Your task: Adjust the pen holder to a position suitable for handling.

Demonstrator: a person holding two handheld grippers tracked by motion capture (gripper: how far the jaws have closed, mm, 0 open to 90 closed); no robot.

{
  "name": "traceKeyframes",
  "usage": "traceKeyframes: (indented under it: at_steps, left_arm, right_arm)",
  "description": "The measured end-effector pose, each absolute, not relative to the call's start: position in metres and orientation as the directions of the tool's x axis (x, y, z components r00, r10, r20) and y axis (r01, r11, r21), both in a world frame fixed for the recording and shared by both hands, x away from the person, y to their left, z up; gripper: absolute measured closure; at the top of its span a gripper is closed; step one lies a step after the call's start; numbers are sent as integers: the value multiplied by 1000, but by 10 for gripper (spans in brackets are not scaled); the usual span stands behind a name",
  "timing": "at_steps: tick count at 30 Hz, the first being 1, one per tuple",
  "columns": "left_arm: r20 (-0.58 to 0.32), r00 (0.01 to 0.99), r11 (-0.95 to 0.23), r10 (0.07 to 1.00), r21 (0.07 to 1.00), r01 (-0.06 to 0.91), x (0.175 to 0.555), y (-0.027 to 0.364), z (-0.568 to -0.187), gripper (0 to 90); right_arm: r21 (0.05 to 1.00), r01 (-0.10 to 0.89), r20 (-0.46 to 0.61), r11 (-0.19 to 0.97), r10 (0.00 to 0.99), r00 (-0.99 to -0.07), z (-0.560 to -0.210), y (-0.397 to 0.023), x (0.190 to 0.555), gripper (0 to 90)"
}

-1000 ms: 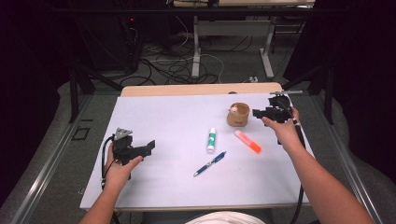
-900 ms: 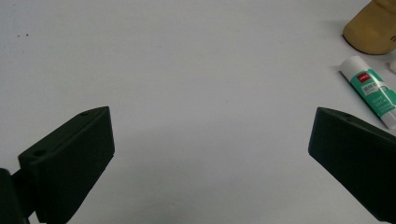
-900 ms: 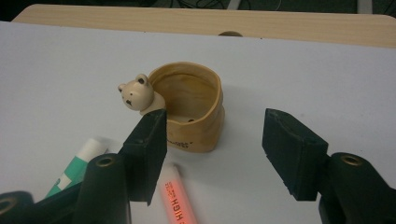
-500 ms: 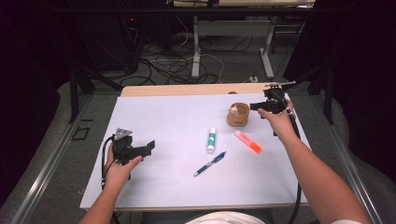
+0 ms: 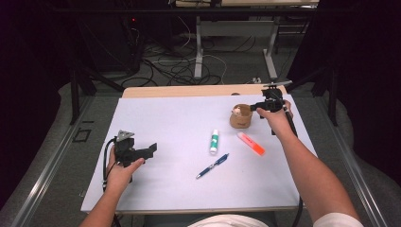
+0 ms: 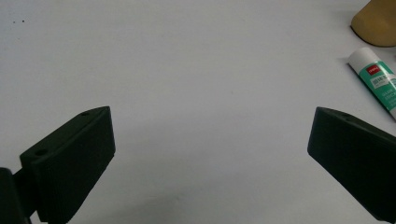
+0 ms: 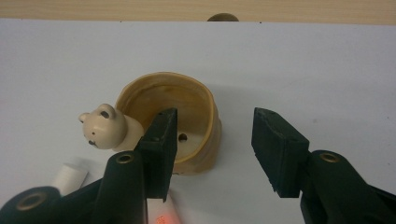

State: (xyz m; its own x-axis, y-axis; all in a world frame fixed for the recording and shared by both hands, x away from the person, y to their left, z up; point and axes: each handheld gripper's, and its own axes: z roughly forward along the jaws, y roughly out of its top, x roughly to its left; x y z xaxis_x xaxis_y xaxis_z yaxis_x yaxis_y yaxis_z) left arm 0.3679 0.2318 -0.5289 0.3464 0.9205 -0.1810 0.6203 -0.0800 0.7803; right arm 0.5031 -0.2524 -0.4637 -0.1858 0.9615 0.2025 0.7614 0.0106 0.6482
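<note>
Since the earlier frame, the right gripper (image 5: 254, 107) has been brought to the cup (image 5: 240, 117) near the table's far edge, jaws closing, one inside the wall, not yet pinching. Gripping and lifting remain. The left gripper (image 5: 150, 150) is spread, idle.

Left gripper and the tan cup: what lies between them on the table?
In the high view, mostly bare white tabletop; the glue stick lies near the line between the left gripper and the cup.
</note>
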Motion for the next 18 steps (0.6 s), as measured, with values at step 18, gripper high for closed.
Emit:
traceKeyframes:
  at_steps: [18]
  left_arm:
    - [-184, 342, -72, 921, 784, 617, 370, 232, -531, 9]
  right_arm:
    - [623, 783, 190, 8, 968, -161, -486, -245, 521, 558]
